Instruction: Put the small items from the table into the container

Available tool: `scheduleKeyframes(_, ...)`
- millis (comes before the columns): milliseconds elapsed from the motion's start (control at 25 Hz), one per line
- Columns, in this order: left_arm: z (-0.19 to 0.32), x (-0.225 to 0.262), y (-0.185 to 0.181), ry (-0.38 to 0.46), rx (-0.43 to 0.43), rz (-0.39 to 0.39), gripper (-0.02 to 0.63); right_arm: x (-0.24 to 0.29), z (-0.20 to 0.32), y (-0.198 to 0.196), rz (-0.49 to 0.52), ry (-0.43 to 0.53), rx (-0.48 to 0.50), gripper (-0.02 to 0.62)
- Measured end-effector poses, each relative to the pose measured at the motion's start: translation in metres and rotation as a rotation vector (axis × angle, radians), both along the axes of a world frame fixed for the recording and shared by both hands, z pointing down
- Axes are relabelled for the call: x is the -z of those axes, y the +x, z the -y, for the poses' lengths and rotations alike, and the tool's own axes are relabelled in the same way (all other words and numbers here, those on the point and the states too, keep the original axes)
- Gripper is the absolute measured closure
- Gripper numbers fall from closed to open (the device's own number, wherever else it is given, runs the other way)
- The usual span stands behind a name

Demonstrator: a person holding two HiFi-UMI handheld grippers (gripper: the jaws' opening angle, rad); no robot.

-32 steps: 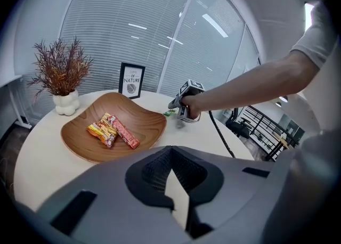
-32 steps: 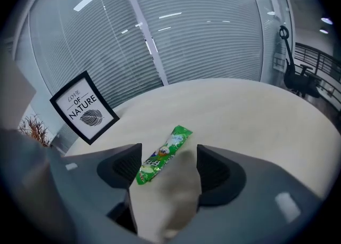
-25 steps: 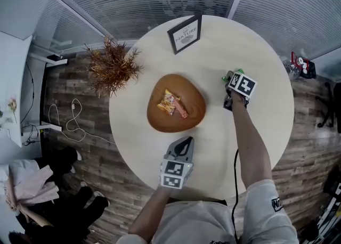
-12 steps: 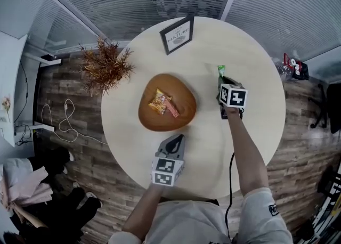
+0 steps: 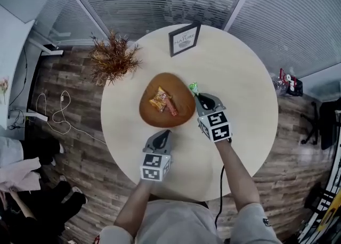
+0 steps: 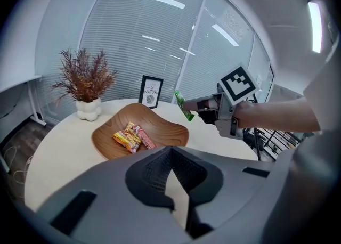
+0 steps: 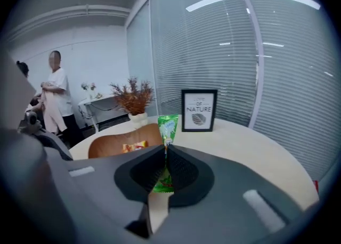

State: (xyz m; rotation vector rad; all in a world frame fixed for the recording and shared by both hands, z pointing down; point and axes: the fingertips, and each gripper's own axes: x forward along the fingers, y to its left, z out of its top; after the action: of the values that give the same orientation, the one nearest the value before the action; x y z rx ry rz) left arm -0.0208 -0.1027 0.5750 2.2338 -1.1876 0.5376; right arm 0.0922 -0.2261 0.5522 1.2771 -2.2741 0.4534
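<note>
Since a second ago the right gripper [image 5: 199,96] has left the right side of the table [image 5: 240,72], where it stood over the green packet [image 5: 193,87]. It now sits just beside the right rim of the wooden bowl [image 5: 152,116]. The packet has come with it and is off the tabletop. The left gripper [image 5: 165,133] has edged a little nearer the bowl's near rim.

The right forearm reaches up from the lower right of the head view. The gripper points up and to the left toward the bowl, its marker cube trailing behind. In the right gripper view we see the jaws pressed together on the lower part of the green packet [image 7: 168,127], whose top stands up above the tips. From the left gripper view the packet [image 6: 184,105] hangs tilted in the air, at the far right rim of the bowl [image 6: 160,131]; we cannot tell whether it is over it.

The left forearm comes straight up from the bottom edge, gripper aimed at the bowl. Its jaws meet at the tips with nothing between them.

The bowl holds orange-yellow and red snack packets [image 5: 162,102]. A framed "OF NATURE" print [image 5: 184,39] and a dried plant [image 5: 112,59] stand toward the table's far edge.
</note>
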Motion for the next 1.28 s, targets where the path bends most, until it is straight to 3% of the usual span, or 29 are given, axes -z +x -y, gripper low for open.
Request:
scheduleKeyframes(240,0.000,0.008,-0.034,0.019,0.097,0.020,0.601,-0.014,-0.026,-0.067,-0.068,-0.053,0.137,0.581)
scheduleKeyframes(480,0.004,0.011,-0.055,0.032,0.150,0.016,0.601,-0.038,-0.030,-0.089,-0.141,-0.126,0.154,0.580)
scheduleKeyframes(560,0.003,0.010,-0.060,0.030,0.164,0.013,0.601,-0.044,-0.031,-0.091,-0.140,-0.147,0.153,0.575)
scheduleKeyframes(680,0.001,0.011,-0.064,0.031,0.170,0.013,0.601,-0.045,-0.035,-0.092,-0.110,-0.152,0.151,0.495)
scheduleKeyframes(840,-0.005,0.013,-0.062,0.032,0.160,0.014,0.601,-0.027,-0.043,-0.085,-0.071,-0.099,0.127,0.495)
scheduleKeyframes(1080,-0.012,0.021,-0.049,0.040,0.138,0.009,0.601,0.005,-0.077,-0.055,0.020,-0.038,0.053,0.594)
scheduleKeyframes(1280,-0.025,0.029,-0.035,0.052,0.106,0.014,0.601,0.024,-0.122,-0.028,0.111,-0.019,-0.052,0.594)
